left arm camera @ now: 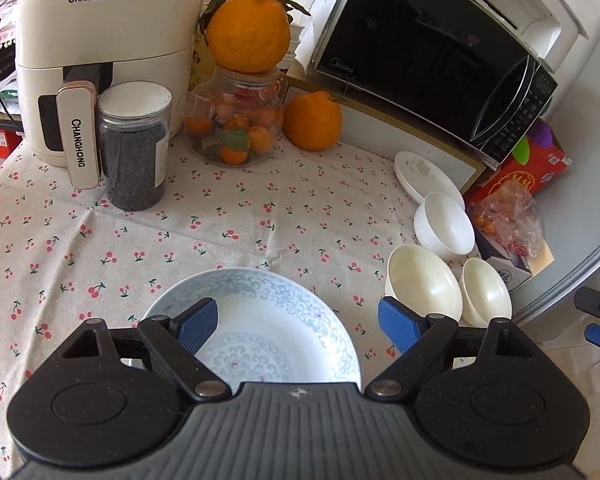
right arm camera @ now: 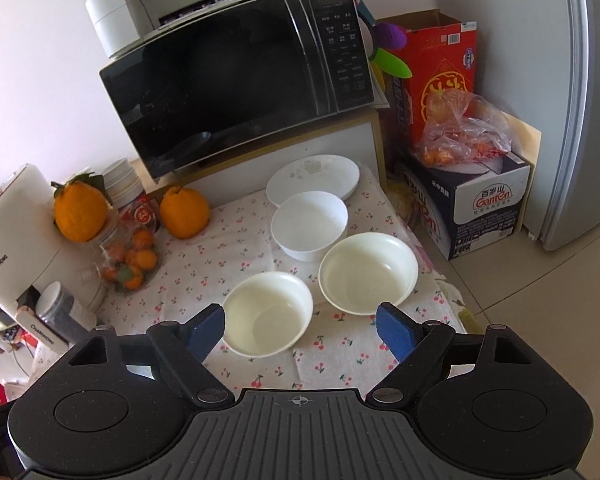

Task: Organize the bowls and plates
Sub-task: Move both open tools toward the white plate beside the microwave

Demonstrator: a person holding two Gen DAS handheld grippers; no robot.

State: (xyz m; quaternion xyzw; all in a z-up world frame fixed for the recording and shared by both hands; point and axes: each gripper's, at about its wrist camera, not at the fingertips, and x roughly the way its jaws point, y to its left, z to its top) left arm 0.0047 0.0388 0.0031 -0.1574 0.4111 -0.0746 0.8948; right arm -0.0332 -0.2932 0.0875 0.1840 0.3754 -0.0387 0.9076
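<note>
Two grippers, both with jaws spread wide and nothing between the pads, so no dish is held right now.

Left gripper [left arm camera: 298,322] hovers over the blue-patterned plate [left arm camera: 284,320], which sits on the cherry-print worktop [left arm camera: 220,232] at bottom centre of the left wrist view. The plate lies straight ahead of and below the fingers, its near rim hidden under the gripper body, and it's wider than the gap between the pads. My guess is you'd have to pinch the rim rather than straddle it.

Right gripper [right arm camera: 300,330] looks at the rest of the crockery. Nearest is a cream bowl [right arm camera: 268,314], low and a bit left of centre between the fingers, its left rim right beside the left pad in the picture; I can't tell if they touch. A second cream bowl [right arm camera: 368,274] sits just beyond to the right, then a white bowl [right arm camera: 309,226] further up, and a white plate [right arm camera: 313,180] at the back in front of the microwave [right arm camera: 236,80].

So the split looks obvious: right hand is nearer all three bowls and the white plate, left hand is nearer the patterned plate. Nothing is stacked yet, so I'd say the sorting has barely begun. The bowls sit close together, so nudging a neighbour seems the main risk.
</note>
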